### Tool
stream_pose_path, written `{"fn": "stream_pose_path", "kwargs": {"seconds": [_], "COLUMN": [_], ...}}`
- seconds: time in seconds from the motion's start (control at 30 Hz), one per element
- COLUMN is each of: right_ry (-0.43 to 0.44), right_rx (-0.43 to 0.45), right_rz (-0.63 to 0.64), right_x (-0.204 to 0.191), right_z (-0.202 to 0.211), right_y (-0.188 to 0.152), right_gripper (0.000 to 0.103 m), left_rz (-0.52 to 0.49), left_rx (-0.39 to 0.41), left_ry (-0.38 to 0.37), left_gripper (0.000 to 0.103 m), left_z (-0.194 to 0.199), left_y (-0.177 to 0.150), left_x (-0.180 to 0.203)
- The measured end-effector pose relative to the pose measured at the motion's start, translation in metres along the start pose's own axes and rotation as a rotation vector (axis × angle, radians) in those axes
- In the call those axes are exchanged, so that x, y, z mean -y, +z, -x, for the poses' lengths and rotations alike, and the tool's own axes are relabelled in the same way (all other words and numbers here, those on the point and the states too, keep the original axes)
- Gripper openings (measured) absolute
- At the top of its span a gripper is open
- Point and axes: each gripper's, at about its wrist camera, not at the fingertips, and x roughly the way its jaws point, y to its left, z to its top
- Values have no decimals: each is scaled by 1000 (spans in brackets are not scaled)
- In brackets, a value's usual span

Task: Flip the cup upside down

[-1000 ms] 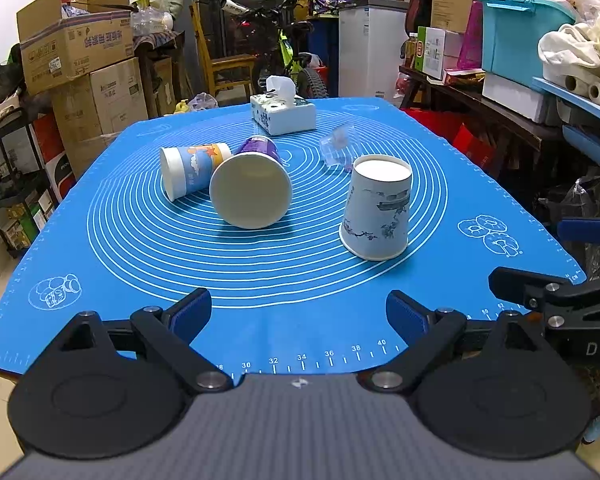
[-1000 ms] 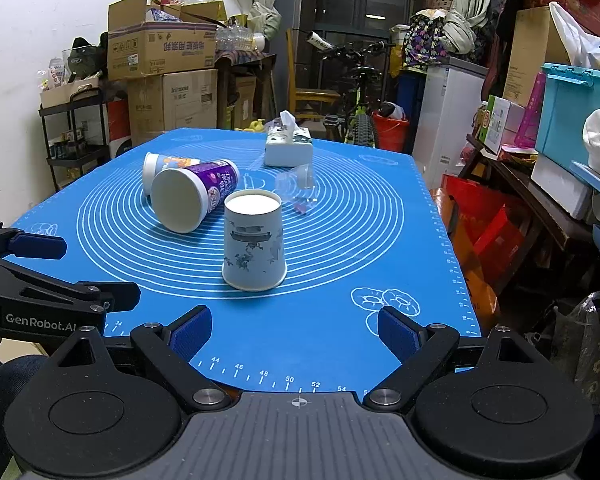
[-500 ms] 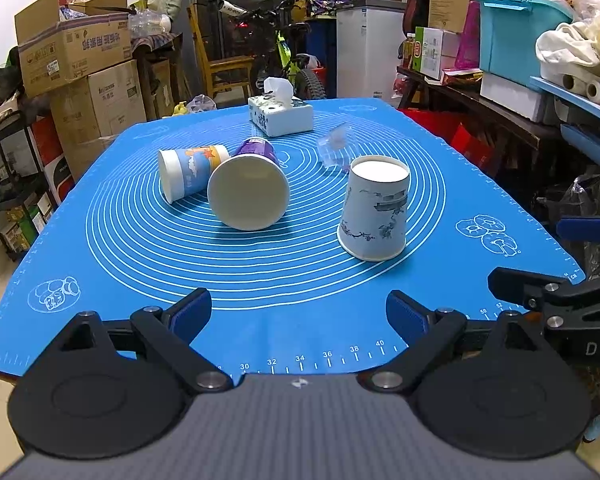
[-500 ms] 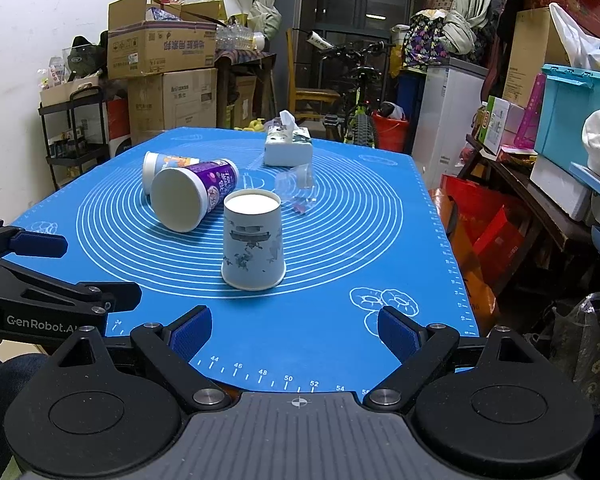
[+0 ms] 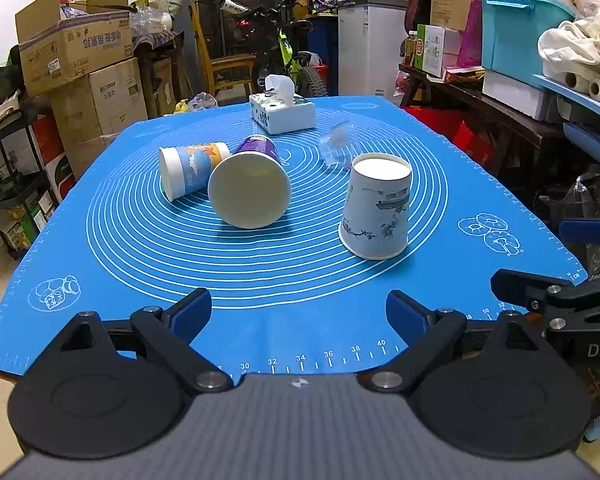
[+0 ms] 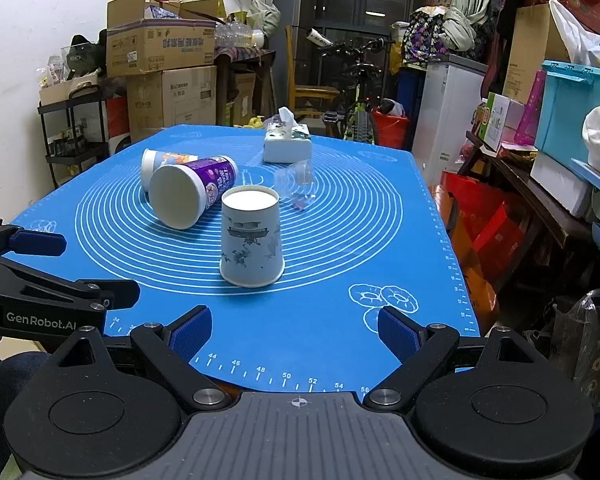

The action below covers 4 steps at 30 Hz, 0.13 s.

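Note:
A white paper cup with blue-grey prints stands upside down, rim on the blue mat; it also shows in the right wrist view. A purple cup lies on its side, mouth toward me. A cup with a blue and orange print lies on its side behind it. A clear plastic cup lies further back. My left gripper is open and empty at the mat's near edge. My right gripper is open and empty, also at the near edge.
A tissue box stands at the far end of the mat. Stacked cardboard boxes, a bicycle and a white cabinet stand behind the table. Shelves with bins line the right side.
Both grippers have shifted very slightly; the view barely moves. The cups have not moved.

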Motion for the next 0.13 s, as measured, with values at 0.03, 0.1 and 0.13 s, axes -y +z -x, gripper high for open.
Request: {"fn": "stream_pose_path", "kwargs": {"seconds": [0.03, 0.1, 0.13], "right_ry": [0, 1, 1], "right_rx": [-1, -3, -3], "right_rz": [0, 0, -1], "right_x": [1, 2, 2], "right_z": [0, -1, -1], "right_y": [0, 0, 0], "right_gripper": [91, 91, 91], "left_rz": [0, 0, -1], "left_rx": [0, 0, 0], "left_ry": [0, -1, -2], "left_gripper": [94, 94, 94], "left_z": [0, 0, -1], "left_y": [0, 0, 0], "left_x": [0, 0, 1]}}
